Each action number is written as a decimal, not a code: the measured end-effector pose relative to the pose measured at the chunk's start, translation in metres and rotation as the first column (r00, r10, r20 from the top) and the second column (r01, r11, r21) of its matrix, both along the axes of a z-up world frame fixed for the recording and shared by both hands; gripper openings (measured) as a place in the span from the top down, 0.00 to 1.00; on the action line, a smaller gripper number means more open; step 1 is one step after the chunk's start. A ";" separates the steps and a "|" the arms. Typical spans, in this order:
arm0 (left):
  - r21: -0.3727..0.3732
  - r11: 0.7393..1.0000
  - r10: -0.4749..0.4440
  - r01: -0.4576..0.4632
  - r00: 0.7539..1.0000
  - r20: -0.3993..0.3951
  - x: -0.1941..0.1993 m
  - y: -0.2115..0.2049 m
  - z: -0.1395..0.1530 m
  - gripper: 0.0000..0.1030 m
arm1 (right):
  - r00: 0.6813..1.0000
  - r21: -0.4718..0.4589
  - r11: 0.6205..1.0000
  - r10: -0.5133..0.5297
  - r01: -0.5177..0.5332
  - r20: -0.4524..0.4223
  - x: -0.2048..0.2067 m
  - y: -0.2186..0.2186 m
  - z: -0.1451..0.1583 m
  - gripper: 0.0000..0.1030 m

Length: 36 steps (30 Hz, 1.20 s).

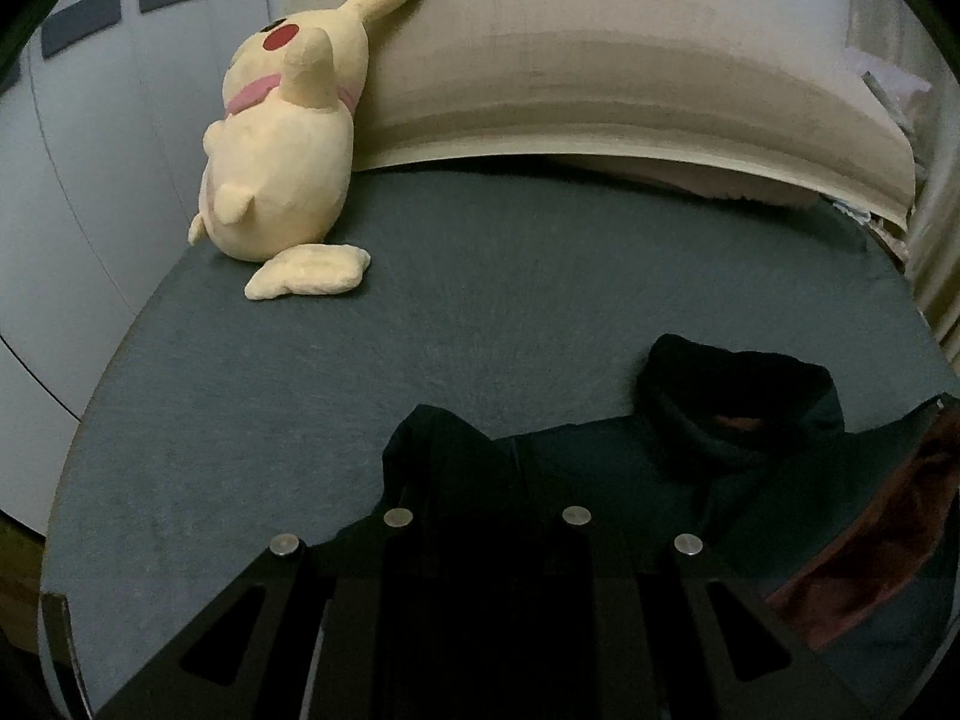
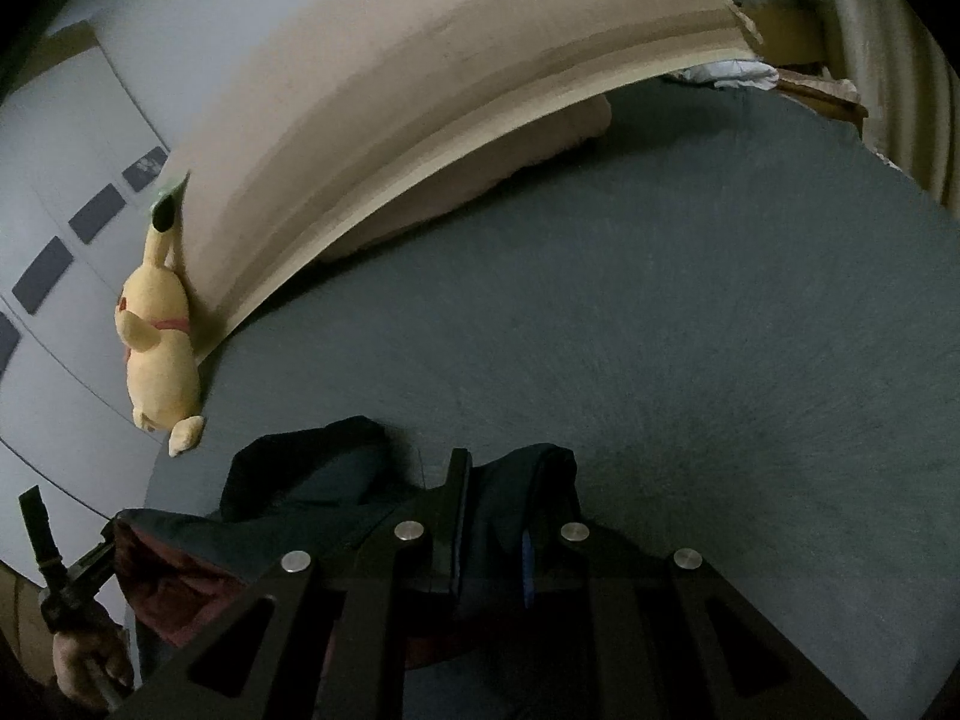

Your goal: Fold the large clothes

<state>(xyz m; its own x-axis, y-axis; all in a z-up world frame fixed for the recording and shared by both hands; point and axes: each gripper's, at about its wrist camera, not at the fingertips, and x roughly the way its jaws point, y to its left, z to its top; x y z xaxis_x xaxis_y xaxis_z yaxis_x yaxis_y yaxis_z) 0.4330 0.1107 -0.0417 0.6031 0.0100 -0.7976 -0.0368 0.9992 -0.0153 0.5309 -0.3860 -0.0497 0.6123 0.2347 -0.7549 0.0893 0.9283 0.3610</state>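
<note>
Nearest, the right gripper (image 2: 489,516) is clamped on a fold of the dark jacket (image 1: 630,468); the left gripper (image 1: 480,516) sits over its edge, jaw state unclear. The jacket lies on the grey mattress (image 1: 480,300). Far left, a yellow plush (image 1: 282,150) leans against a cardboard sheet (image 1: 600,72).

Matt felt tabletop (image 1: 360,360), fuzzy plush toy (image 1: 282,180)
</note>
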 end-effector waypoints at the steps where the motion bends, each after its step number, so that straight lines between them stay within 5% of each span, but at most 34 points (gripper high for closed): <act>1: 0.000 1.000 -0.001 0.001 1.000 -0.002 0.001 0.000 -0.001 0.83 | 1.000 0.003 1.000 0.000 0.000 -0.005 0.001 0.000 -0.001 0.87; 36: -0.043 0.999 -0.009 0.006 0.997 -0.080 0.028 0.003 -0.032 0.83 | 0.990 0.018 1.000 -0.017 0.019 -0.140 0.035 -0.009 -0.033 0.87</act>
<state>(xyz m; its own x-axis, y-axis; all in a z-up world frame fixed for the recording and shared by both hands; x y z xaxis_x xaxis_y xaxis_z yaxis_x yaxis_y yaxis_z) 0.4611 0.1140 -0.0738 0.5375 -0.0296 -0.8428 -0.0322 0.9979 -0.0556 0.5660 -0.3946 -0.0825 0.5054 0.2404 -0.8288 0.1568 0.9189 0.3621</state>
